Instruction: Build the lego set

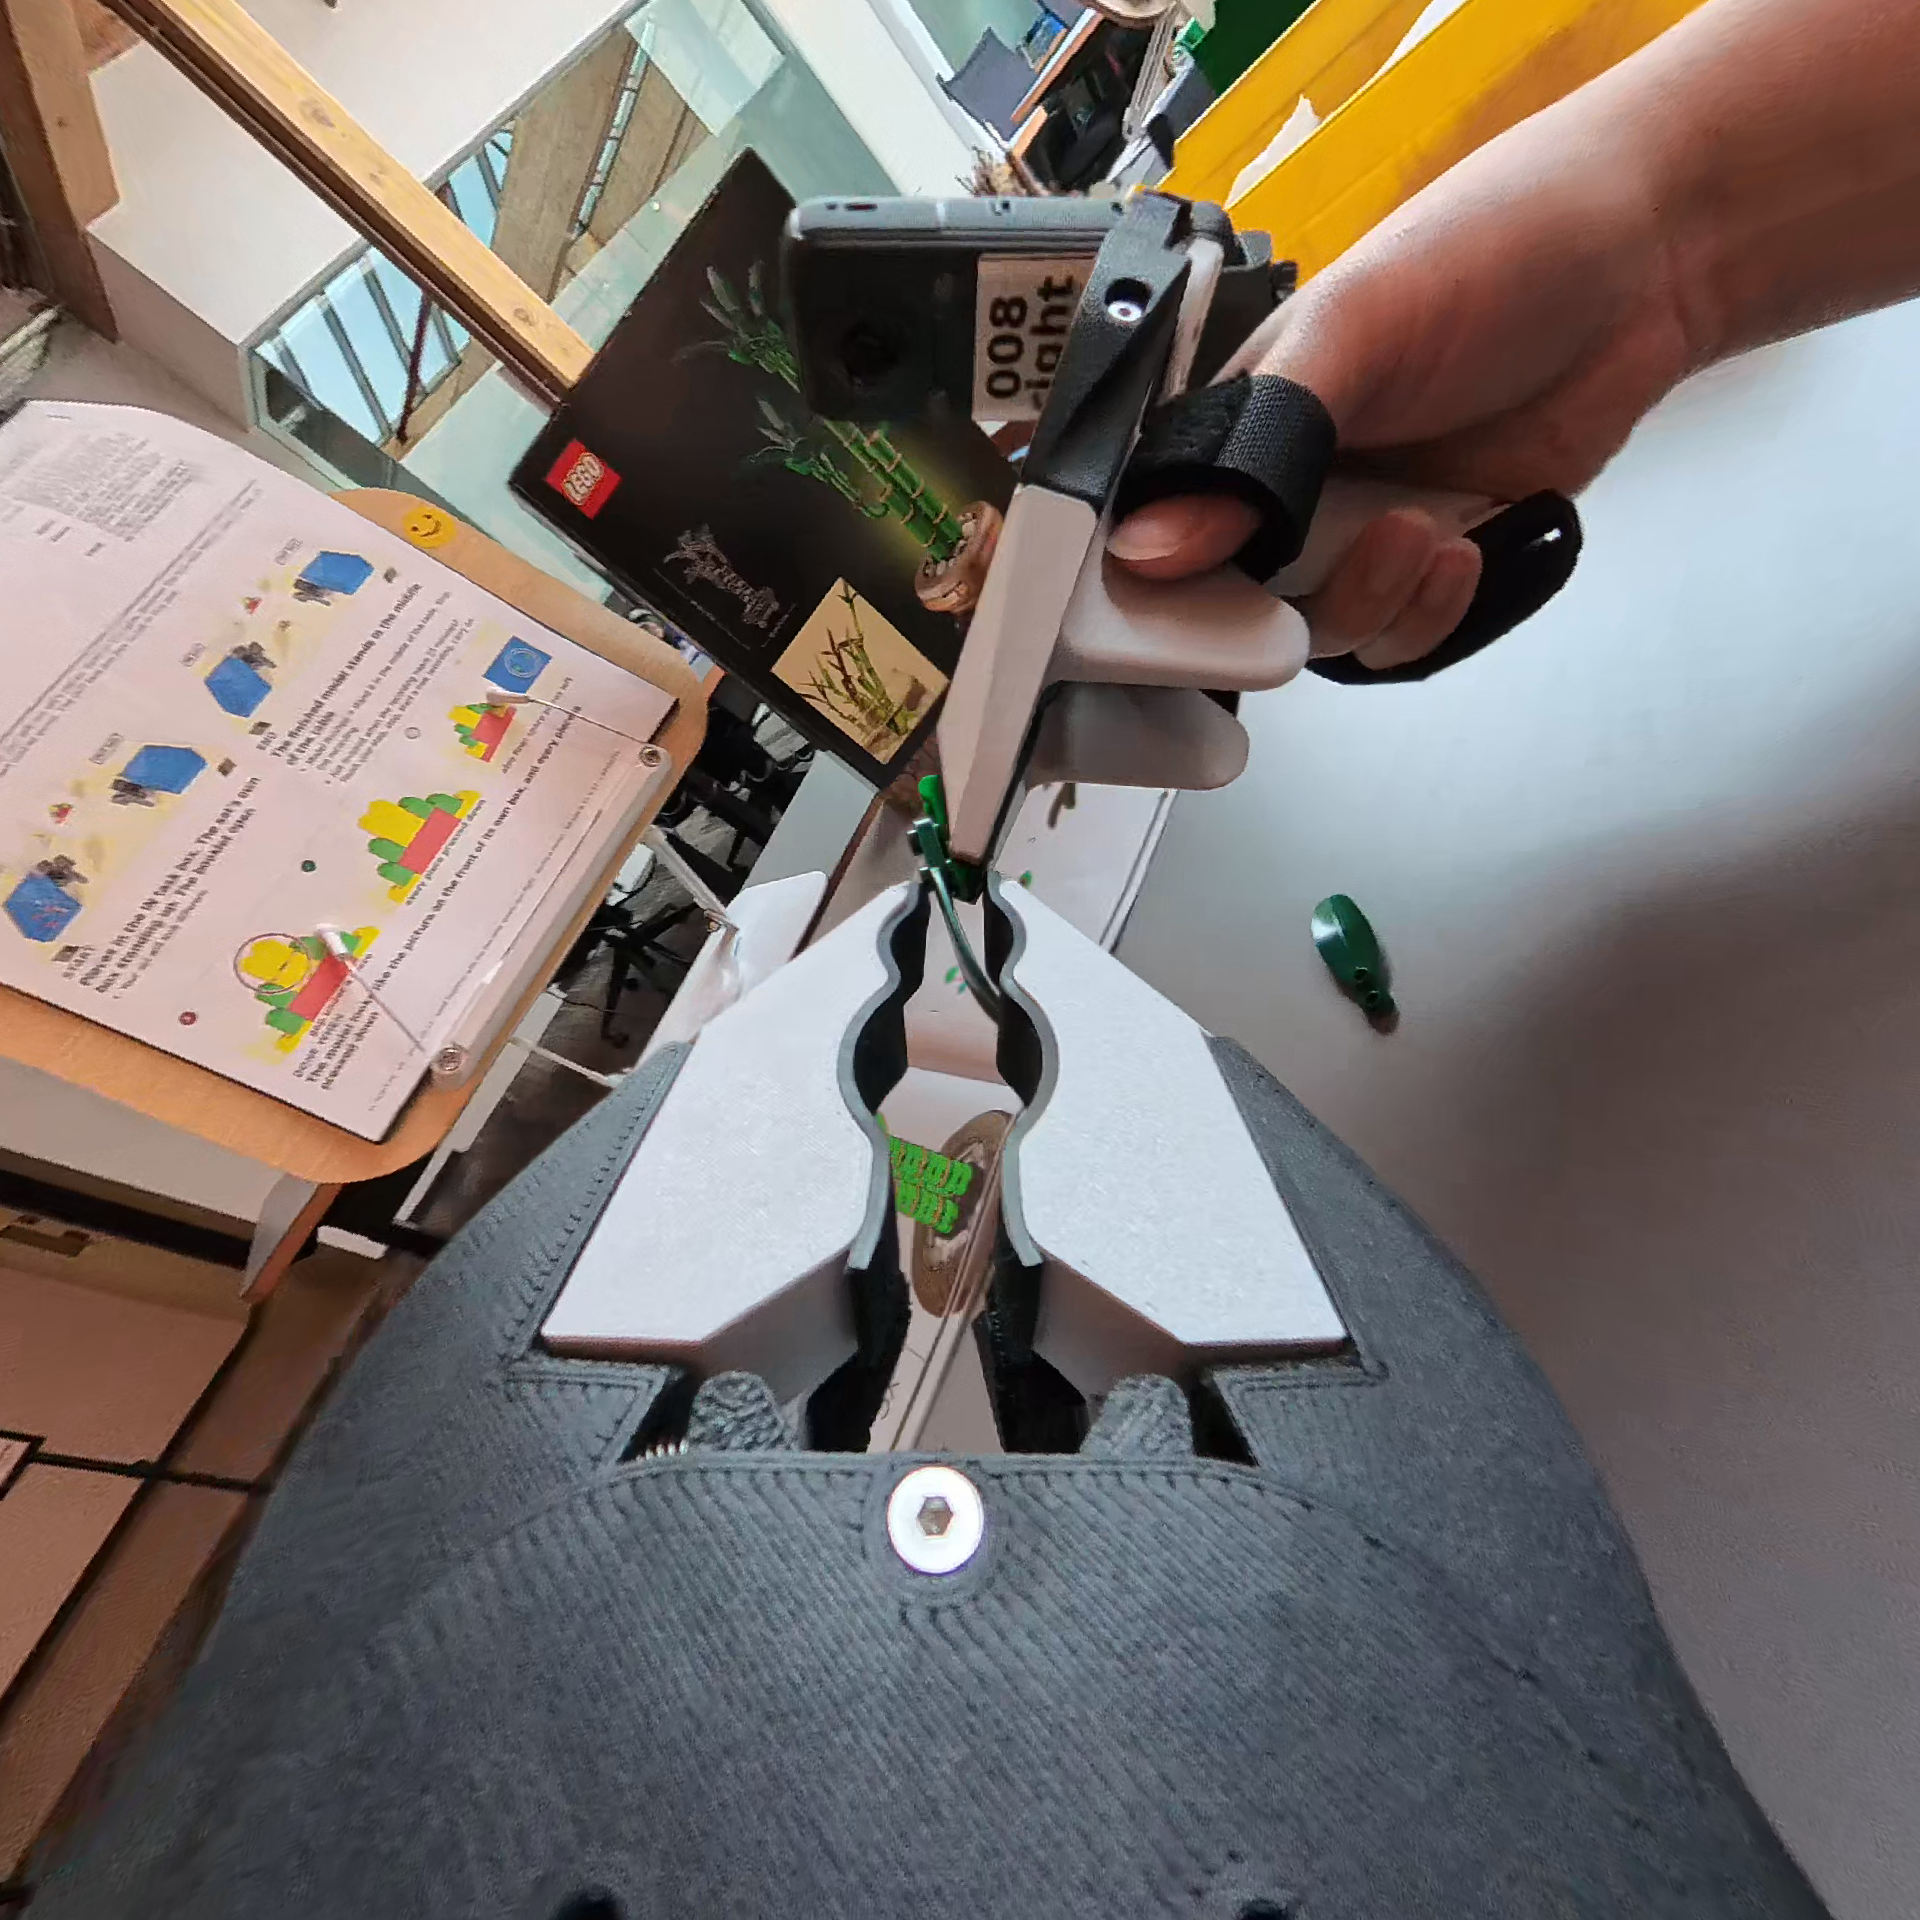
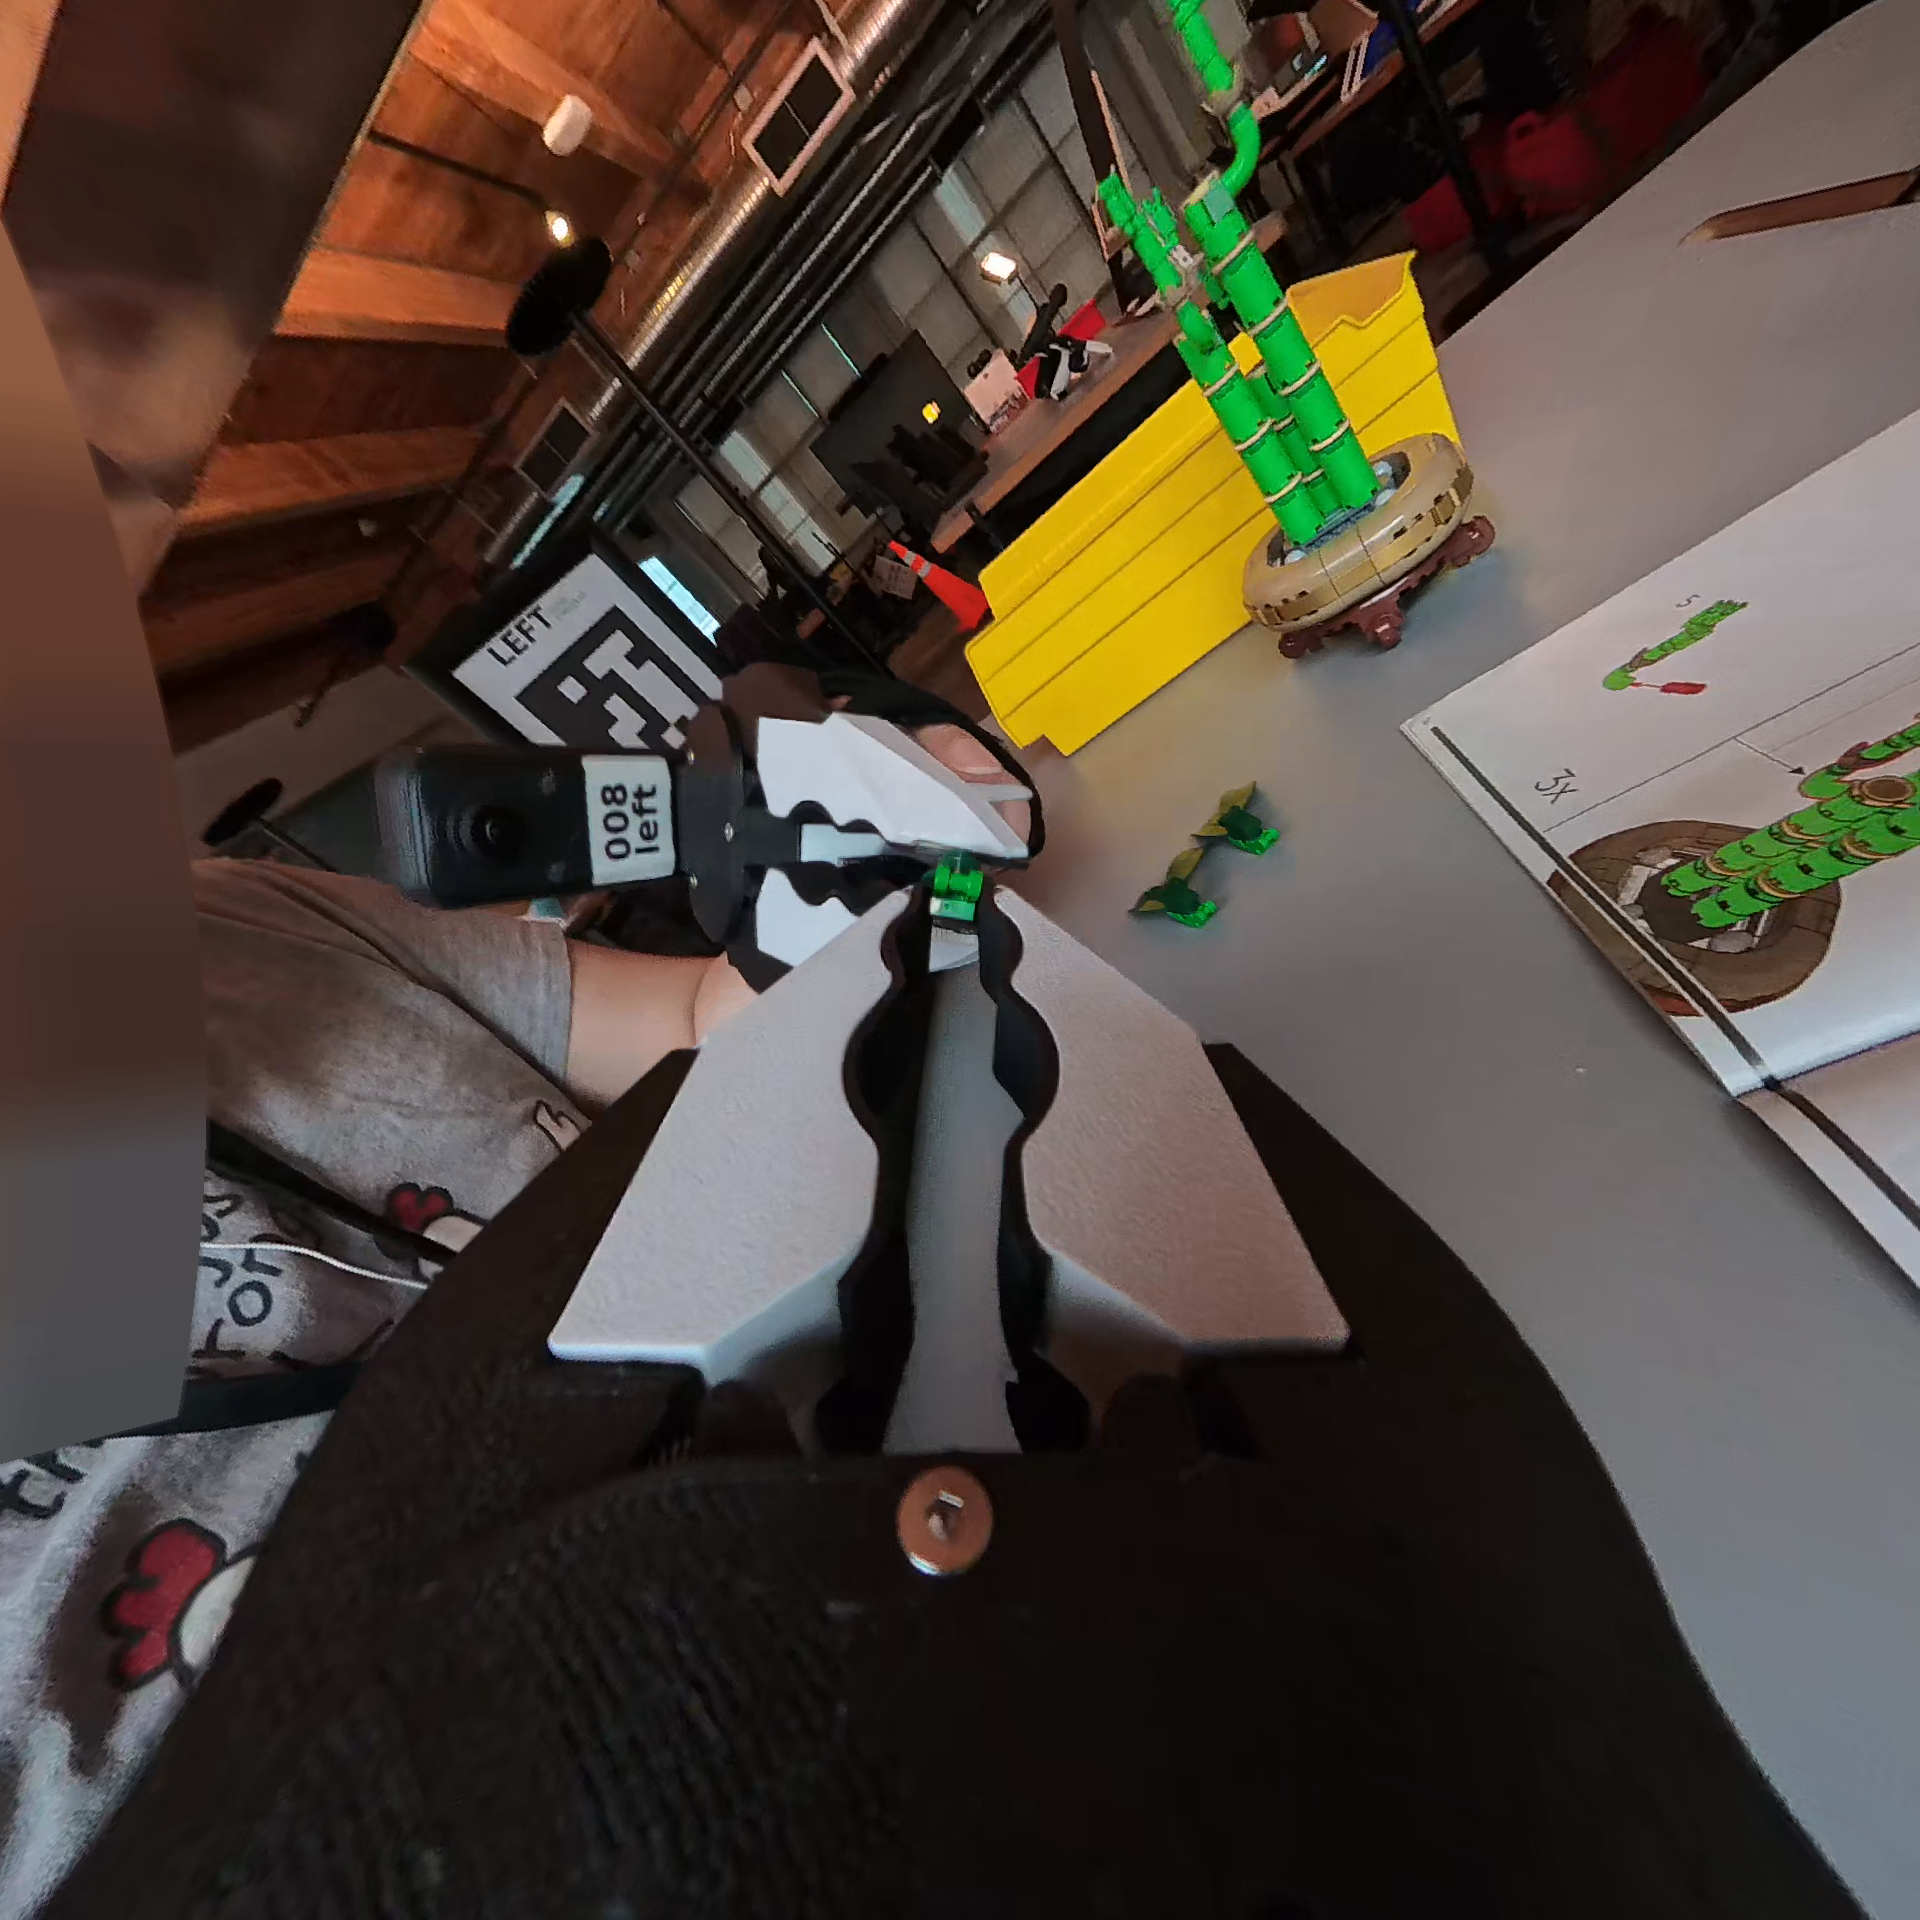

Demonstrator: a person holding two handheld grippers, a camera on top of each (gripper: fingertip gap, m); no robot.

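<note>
My left gripper (image 1: 956, 899) is shut on a thin dark green leaf piece (image 1: 966, 951) at its fingertips. My right gripper (image 2: 951, 920) is shut on a small bright green piece (image 2: 954, 883). The two grippers meet tip to tip above the grey table, and the pieces touch. In the left wrist view the right gripper (image 1: 966, 852) comes down from above, held by a hand. In the right wrist view the left gripper (image 2: 997, 831) comes in from the left. The bamboo model (image 2: 1278, 416) stands upright in its tan pot (image 2: 1361, 561) at the back.
Two small leaf assemblies (image 2: 1236, 826) (image 2: 1174, 894) lie on the table (image 2: 1455, 1143). A loose dark green leaf (image 1: 1351, 961) lies to the right. An open instruction booklet (image 2: 1714, 831), a yellow bin (image 2: 1143, 582), the black set box (image 1: 790, 499) and a sheet on a wooden board (image 1: 312, 748) stand around. From either gripper's tips it is about 30 cm to the bamboo model (image 2: 1278, 416).
</note>
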